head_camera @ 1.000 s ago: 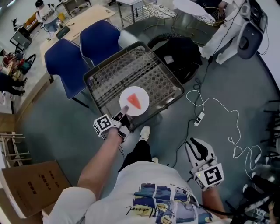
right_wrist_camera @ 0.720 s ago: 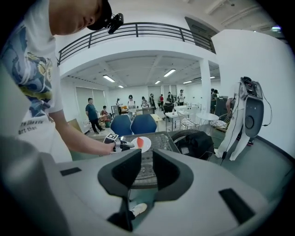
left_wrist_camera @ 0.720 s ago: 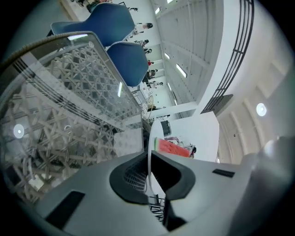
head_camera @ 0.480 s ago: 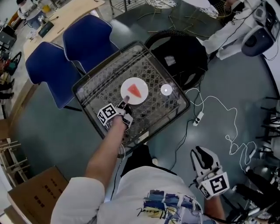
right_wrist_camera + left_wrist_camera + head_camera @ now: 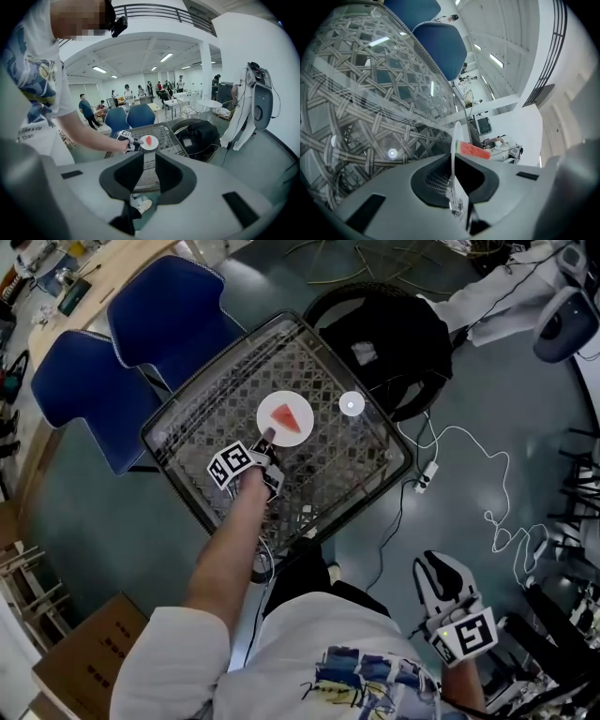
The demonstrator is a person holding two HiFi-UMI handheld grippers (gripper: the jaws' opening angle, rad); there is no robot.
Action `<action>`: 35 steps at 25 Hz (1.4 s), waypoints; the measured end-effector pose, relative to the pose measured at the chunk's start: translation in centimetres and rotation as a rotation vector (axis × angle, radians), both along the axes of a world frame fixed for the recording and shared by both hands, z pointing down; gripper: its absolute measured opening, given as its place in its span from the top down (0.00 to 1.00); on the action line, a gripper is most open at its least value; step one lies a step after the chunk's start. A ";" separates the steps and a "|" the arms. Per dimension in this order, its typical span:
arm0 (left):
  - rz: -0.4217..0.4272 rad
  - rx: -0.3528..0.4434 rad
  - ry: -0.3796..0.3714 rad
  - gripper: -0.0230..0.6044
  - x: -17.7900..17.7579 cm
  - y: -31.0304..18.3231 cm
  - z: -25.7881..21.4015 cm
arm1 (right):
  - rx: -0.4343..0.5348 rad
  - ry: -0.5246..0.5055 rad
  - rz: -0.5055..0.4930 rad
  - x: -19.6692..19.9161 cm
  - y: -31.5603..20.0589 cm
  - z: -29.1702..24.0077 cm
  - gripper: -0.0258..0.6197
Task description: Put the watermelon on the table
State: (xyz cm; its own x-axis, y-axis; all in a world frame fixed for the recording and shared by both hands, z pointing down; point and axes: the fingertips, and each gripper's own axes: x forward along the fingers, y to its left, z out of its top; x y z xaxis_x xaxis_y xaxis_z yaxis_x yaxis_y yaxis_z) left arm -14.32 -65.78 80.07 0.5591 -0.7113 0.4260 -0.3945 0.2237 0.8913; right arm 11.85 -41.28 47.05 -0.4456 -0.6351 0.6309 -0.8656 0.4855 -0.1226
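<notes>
Now we clamp the rim of the plate in our left gripper, the watermelon lying on it above the table; our right gripper hangs low, jaws apart, empty.

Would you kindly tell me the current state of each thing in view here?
Left gripper: jaws shut on the rim of the round white plate.
Round white plate: level over the glass-topped woven table; contact unclear.
Red watermelon slice: lying flat on the plate.
Right gripper: jaws apart, empty, low at the person's side.
</notes>
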 end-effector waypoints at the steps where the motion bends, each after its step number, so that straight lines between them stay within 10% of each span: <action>1: 0.011 -0.004 -0.016 0.93 0.0 0.0 0.2 | -0.005 -0.001 0.002 0.0 -0.2 0.1 0.87; 9: 0.064 -0.001 -0.171 0.93 -0.1 -0.4 0.6 | -0.020 0.001 0.003 -0.1 -0.6 0.8 0.87; 24: 0.269 -0.020 -0.801 0.77 -1.5 -0.6 1.1 | -0.016 0.002 -0.002 -0.2 -0.3 0.5 0.87; 35: 0.243 0.007 -0.838 0.77 -2.9 0.4 -0.7 | 0.014 -0.013 -0.013 0.2 0.7 0.9 0.87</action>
